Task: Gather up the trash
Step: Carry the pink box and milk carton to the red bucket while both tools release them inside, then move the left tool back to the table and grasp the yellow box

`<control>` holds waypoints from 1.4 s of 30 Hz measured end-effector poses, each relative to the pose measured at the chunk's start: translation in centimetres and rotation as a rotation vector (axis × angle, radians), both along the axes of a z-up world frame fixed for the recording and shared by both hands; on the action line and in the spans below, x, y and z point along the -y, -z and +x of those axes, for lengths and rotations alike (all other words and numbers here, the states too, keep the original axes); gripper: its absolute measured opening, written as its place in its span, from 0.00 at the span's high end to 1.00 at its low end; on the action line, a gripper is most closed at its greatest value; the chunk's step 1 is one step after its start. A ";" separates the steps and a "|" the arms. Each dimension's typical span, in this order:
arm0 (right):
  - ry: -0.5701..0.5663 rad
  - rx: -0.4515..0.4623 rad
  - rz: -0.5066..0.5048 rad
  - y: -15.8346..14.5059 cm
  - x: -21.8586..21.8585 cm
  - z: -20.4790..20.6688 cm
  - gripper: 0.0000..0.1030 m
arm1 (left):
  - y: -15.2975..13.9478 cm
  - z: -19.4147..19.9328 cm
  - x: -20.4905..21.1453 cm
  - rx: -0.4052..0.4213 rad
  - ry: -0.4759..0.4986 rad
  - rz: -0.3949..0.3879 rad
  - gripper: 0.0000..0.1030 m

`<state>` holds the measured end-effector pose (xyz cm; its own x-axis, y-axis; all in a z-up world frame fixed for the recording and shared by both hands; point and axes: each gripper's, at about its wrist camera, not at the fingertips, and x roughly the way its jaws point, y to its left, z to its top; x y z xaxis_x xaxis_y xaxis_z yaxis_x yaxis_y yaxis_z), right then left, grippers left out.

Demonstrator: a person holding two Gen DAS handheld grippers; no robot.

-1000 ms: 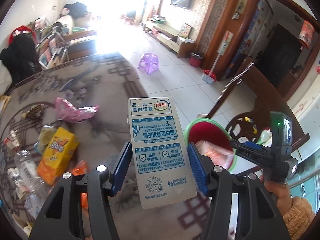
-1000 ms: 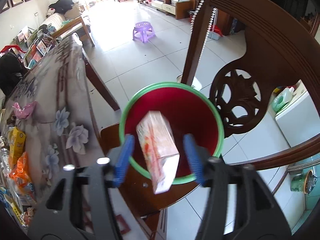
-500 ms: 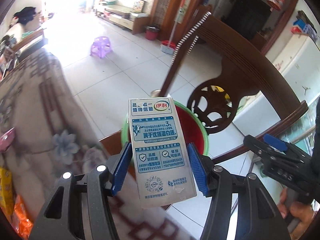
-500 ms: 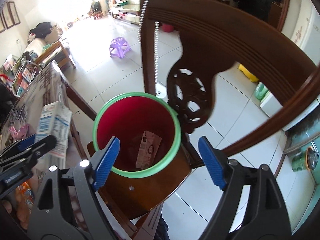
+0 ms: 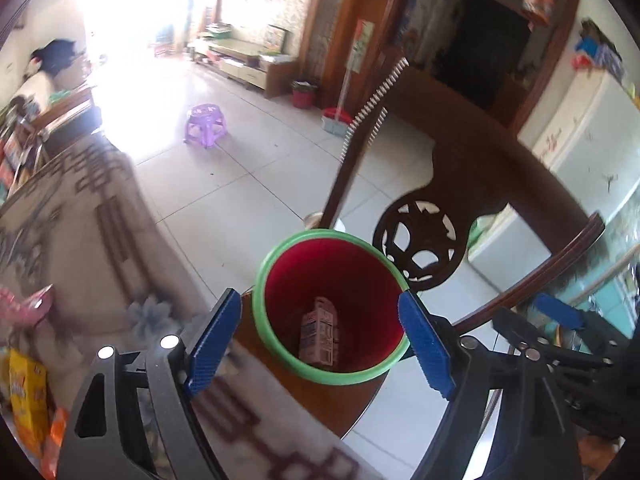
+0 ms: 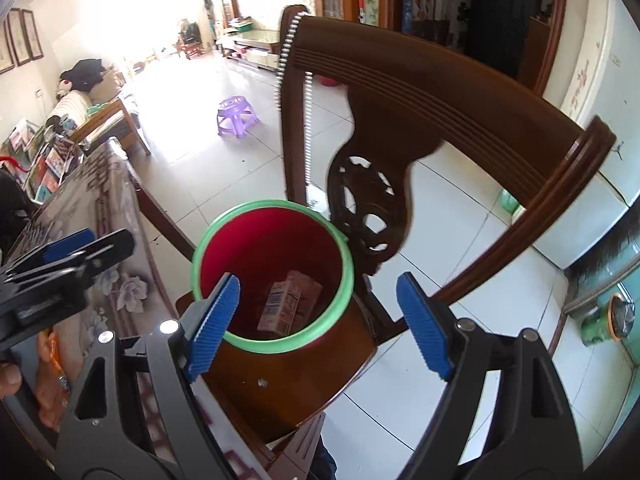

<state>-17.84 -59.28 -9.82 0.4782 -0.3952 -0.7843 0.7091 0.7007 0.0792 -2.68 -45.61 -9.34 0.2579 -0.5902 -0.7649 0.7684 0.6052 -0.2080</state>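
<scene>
A red bin with a green rim [image 5: 264, 276] [image 6: 196, 264] stands on a wooden chair seat [image 6: 296, 380]. Inside it lie a white-and-blue milk carton [image 5: 320, 336] [image 6: 282, 306] and a brownish carton [image 6: 308, 286] behind it. My left gripper [image 5: 318, 295] hangs over the bin's mouth. Its jaws are opening and nothing is between them. My right gripper [image 6: 319, 280] also hovers above the bin, open and empty. Each gripper shows in the other's view: the right gripper [image 5: 528, 316] at the right edge, the left gripper [image 6: 92, 246] at the left edge.
The chair's carved back [image 6: 420, 92] rises behind and to the right of the bin. A table with a floral cloth [image 5: 92, 240] lies left, bearing a yellow packet [image 5: 28, 396], orange wrappers and a pink bag [image 5: 28, 308]. A purple stool [image 5: 204, 118] stands on the tiled floor.
My left gripper swung from the table over the bin and let go of the milk carton, which now lies inside. The right gripper dropped its carton into the bin, widened and drew back upward.
</scene>
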 end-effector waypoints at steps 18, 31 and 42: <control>-0.427 0.015 -0.058 -2.2 -16.9 11.2 0.21 | -0.1 3.4 -31.9 0.010 -0.650 0.047 0.24; -0.718 -0.049 -0.046 -0.7 -33.3 15.7 0.18 | 9.4 -0.8 -49.2 -0.333 -0.895 0.180 0.24; -0.864 -0.145 -0.048 1.2 -40.7 15.6 0.11 | 14.0 -1.0 -46.8 -0.416 -0.755 0.239 0.20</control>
